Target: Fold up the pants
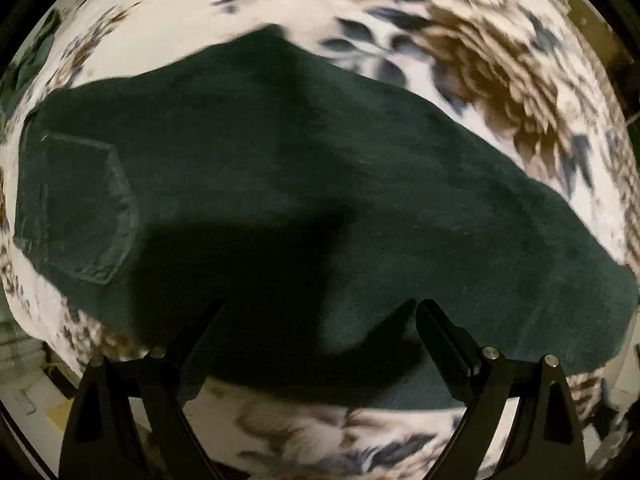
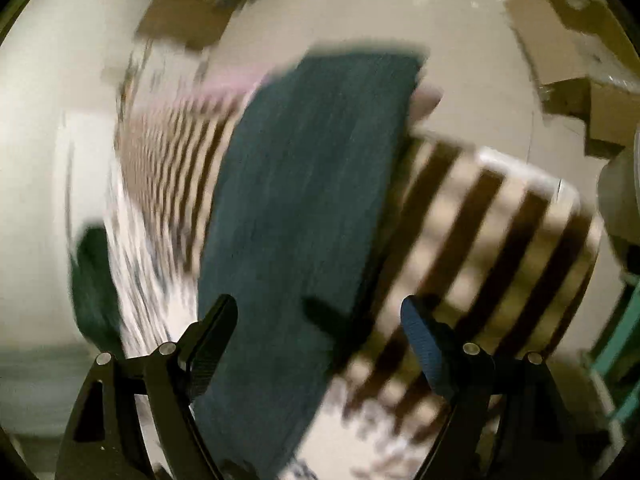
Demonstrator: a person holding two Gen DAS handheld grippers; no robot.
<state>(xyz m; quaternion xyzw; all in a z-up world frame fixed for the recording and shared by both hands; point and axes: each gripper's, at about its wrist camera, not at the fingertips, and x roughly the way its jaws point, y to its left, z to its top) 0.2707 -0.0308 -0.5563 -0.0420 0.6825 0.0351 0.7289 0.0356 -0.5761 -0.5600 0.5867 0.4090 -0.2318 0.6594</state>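
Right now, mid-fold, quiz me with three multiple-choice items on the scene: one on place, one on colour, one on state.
1. The pants lie on: A a flowered cover; B bare floor; C a chair.
2. The pants are: A red; B dark green; C white.
3. The right hand-held gripper is: A shut on the pants; B open, holding nothing; C out of view.

Answers: 1 A, flower print surrounds the cloth; 2 B, dark green in both views; 3 B, fingers stand wide apart with nothing pressed between them.

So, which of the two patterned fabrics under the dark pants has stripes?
The striped cloth in the right wrist view, with dark and cream bars; the floral cover shows leaves under the pants.
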